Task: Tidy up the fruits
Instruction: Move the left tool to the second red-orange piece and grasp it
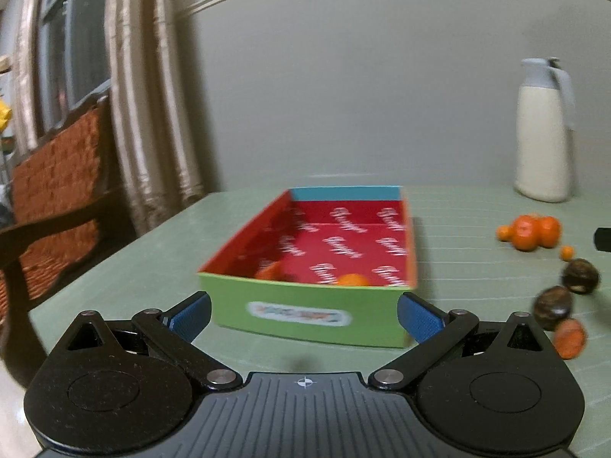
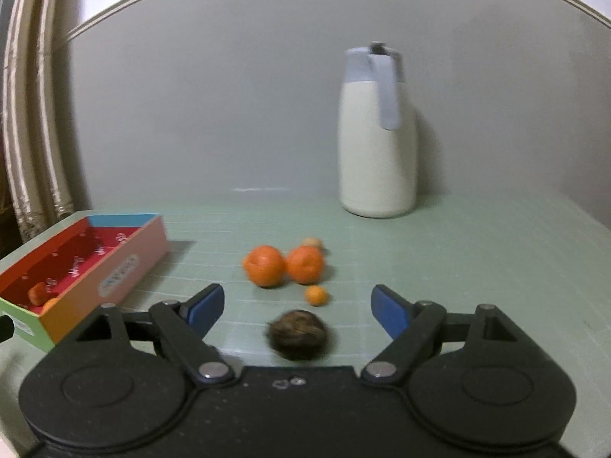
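Pale green bench (image 2: 477, 267), ribbed, carrying everything. At far right, tall cream jug (image 2: 376, 145) with grey lid and handle, upright, well apart from the fruit. At left, colourful cardboard box (image 1: 305, 313), open-topped, red inside, long axis running near to far in the left wrist view, two orange fruits (image 1: 351, 279) already lying at its near end.

Right of the box and apart from it, loose fruit on the bench: two big oranges (image 2: 283, 265) touching side by side, a small orange one (image 2: 316, 295) just in front, a pale one half hidden behind. Nearest, a dark brown rough-skinned fruit (image 2: 298, 335), roundish, blurred, no clear long axis. In the left wrist view, a second dark fruit and a cut orange-fleshed piece further toward the near right.

Left hand-held gripper (image 1: 305, 315): spread wide, nothing between the blue pads, facing the box's near green wall.

Right hand-held gripper (image 2: 297, 307): also spread wide, holding nothing, pads touching nothing. Dark brown fruit straight ahead and slightly below, centred between the two fingers, plainly nearer this hand than the left. Likely next: forward and down a little, then close around the dark fruit; round shape may roll away if nudged off-centre.
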